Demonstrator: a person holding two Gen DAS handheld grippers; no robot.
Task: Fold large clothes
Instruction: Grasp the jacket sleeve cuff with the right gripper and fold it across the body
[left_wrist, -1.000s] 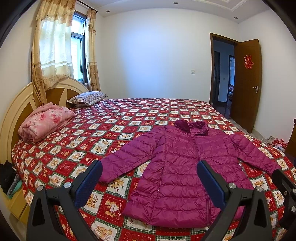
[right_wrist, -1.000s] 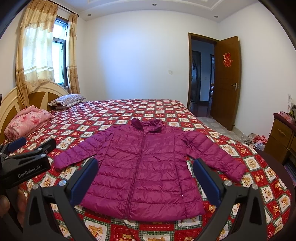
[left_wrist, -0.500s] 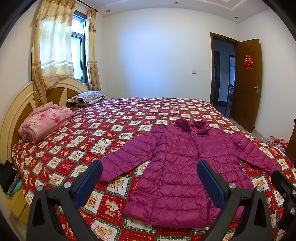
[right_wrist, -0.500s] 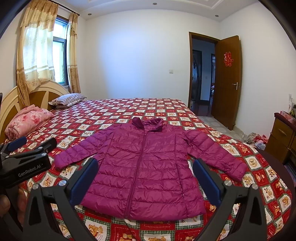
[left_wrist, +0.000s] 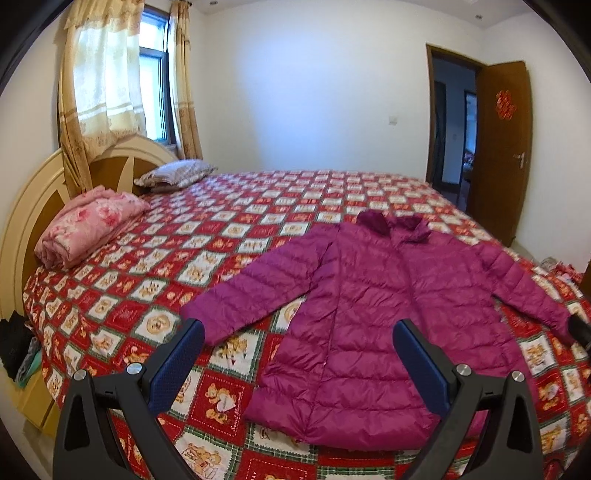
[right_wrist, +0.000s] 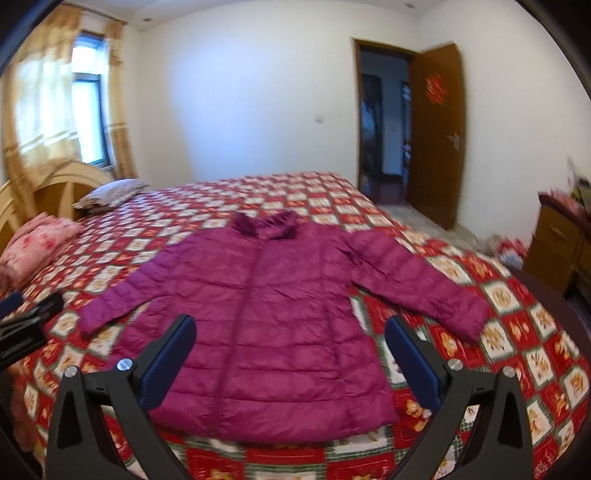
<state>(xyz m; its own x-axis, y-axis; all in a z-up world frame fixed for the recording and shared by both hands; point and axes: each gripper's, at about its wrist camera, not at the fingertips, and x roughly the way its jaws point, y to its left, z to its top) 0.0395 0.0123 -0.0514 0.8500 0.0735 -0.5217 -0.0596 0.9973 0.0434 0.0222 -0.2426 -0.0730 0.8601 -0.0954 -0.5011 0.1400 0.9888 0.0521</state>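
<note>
Nothing is folded yet, by the look of it: the whole job remains, sleeves first and then the body, I would guess. At the far left a rolled pink floral blanket (left_wrist: 88, 225) lies by the curved wooden headboard (left_wrist: 22, 225), with a striped pillow (left_wrist: 175, 173) beyond it. The left gripper (left_wrist: 297, 363) hovers near the bed's edge, its blue-padded fingers (left_wrist: 177, 365) wide apart and holding nothing. Across the middle of the bed (left_wrist: 258, 206), on a red and white checked cover with little bear squares, the purple jacket (right_wrist: 266, 314) lies flat, front up and zipped, both sleeves spread out sideways. It is puffy and quilted in horizontal bands, slightly shiny, probably slippery and springy to crease. The right gripper (right_wrist: 290, 360) is likewise spread and empty above the hem.
</note>
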